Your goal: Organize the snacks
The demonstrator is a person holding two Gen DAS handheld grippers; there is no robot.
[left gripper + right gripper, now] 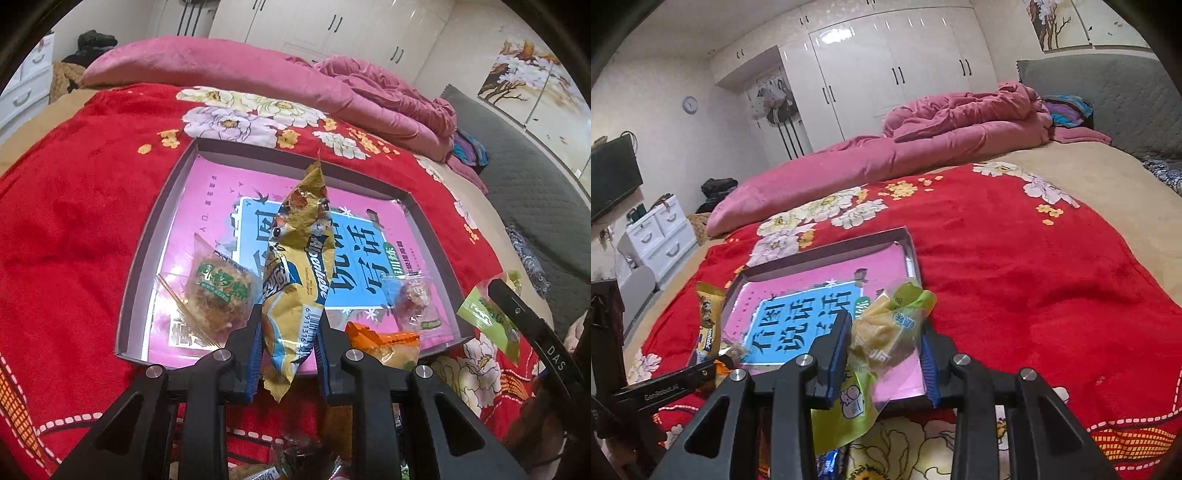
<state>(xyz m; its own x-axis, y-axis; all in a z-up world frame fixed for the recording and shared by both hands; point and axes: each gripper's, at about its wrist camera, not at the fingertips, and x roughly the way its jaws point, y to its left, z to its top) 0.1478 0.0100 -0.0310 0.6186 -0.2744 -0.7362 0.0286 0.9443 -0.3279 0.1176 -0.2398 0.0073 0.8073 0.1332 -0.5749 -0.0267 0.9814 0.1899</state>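
Observation:
My left gripper [290,325] is shut on a long gold Alpenliebe candy bag [295,266], held upright over the near edge of a shallow box [147,236] with a pink and blue printed bottom. Inside the box lie a clear-wrapped pastry [214,291], a small clear candy packet [413,299] and an orange packet [384,341]. My right gripper [884,338] is shut on a green and clear snack packet [886,328] above the box's near right corner [912,251]. The gold bag [707,321] shows at the left in the right wrist view.
The box rests on a red flowered blanket [74,221] on a bed. A pink quilt [258,74] is piled behind it. More wrapped snacks [295,458] lie on the blanket under my left gripper. White wardrobes [886,74] and a grey headboard [1108,103] stand beyond.

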